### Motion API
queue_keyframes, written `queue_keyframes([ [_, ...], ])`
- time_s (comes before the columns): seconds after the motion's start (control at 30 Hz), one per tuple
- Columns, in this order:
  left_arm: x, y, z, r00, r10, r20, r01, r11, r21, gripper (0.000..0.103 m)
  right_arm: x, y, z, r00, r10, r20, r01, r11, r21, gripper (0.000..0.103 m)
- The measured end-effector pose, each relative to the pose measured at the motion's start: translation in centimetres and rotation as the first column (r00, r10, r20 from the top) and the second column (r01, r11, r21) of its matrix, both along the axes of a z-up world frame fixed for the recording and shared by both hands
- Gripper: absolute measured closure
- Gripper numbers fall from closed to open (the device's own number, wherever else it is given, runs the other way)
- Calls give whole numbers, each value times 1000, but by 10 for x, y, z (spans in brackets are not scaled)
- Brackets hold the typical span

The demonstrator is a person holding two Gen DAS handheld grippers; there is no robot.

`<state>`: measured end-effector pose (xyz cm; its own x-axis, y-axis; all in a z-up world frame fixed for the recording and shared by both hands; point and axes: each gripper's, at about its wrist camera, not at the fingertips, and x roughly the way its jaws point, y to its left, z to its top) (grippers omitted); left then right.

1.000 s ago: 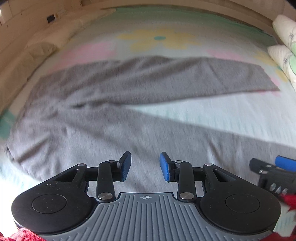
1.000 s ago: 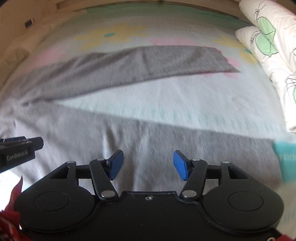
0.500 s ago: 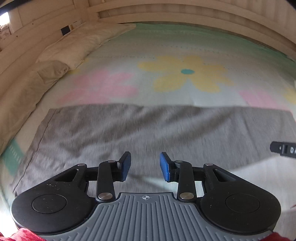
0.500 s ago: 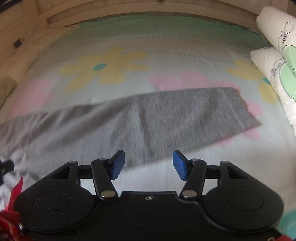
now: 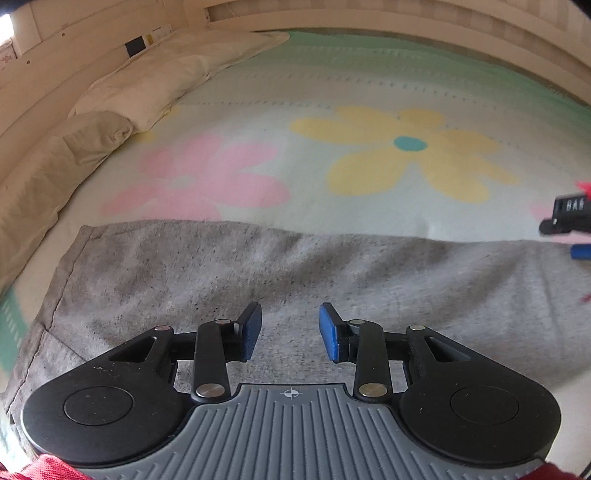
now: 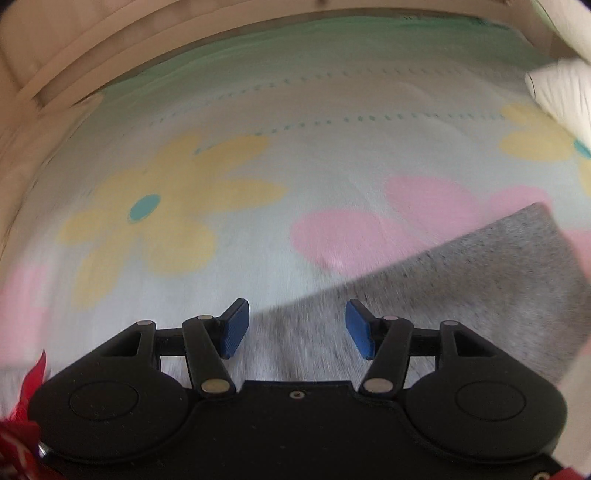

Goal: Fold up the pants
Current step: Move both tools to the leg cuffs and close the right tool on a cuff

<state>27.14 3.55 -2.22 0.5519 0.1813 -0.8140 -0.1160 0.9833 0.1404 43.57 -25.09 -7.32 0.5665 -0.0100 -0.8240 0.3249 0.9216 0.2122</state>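
Observation:
Grey pants (image 5: pixel 303 273) lie flat on a flowered bed sheet (image 5: pixel 332 92). In the left wrist view the waistband end is at the left and the far edge runs across the middle. My left gripper (image 5: pixel 290 330) hovers over the cloth near that far edge, open, nothing between its blue pads. In the right wrist view the far leg (image 6: pixel 480 280) slants up to its hem at the right. My right gripper (image 6: pixel 297 328) is over that leg's upper edge, open and empty. The right gripper's tip (image 5: pixel 570 219) shows at the left view's right edge.
Beige pillows (image 5: pixel 122 99) line the left side of the bed along a wooden frame (image 5: pixel 369 18). A white printed pillow (image 6: pixel 561 92) lies at the right. Beyond the pants the sheet shows yellow and pink flowers (image 6: pixel 155 214).
Both grippers moved forward across the pants, from over the near leg to the far leg's upper edge. The view closed in on the far side of the bed. The jaws stayed as they were.

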Motion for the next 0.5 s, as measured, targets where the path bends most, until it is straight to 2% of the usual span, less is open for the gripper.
queue_keyframes([
  [0.17, 5, 2, -8, 1000, 8, -19, -8, 1000, 4, 69, 22, 0, -18, 995, -80, -66, 80, 997, -5, 34],
  [0.2, 5, 2, -9, 1000, 7, -20, -7, 1000, 8, 69, 24, 3, -19, 995, -83, -53, 82, 996, -25, 30],
  [0.27, 6, 2, -10, 1000, 7, -21, -7, 1000, 12, 69, 28, 11, -21, 995, -55, -81, 49, 996, -75, 29],
  [0.33, 6, 3, -10, 1000, 8, -24, -8, 1000, 9, 69, 27, 21, -20, 992, -55, -113, 36, 986, -161, 53],
  [0.37, 6, 4, -10, 1000, 9, -25, -9, 1000, 5, 69, 24, 23, -20, 993, -51, -107, 31, 982, -187, 57],
  [0.4, 6, 5, -10, 1000, 10, -27, -10, 1000, 3, 69, 21, 24, -20, 994, -32, -100, 13, 983, -184, 71],
  [0.43, 6, 5, -10, 1000, 10, -28, -9, 1000, 2, 69, 16, 23, -18, 996, -21, -91, 4, 984, -177, 88],
  [0.5, 6, 6, -10, 1000, 6, -26, -6, 1000, 0, 69, 4, 14, -14, 997, -3, -78, -7, 992, -127, 94],
])
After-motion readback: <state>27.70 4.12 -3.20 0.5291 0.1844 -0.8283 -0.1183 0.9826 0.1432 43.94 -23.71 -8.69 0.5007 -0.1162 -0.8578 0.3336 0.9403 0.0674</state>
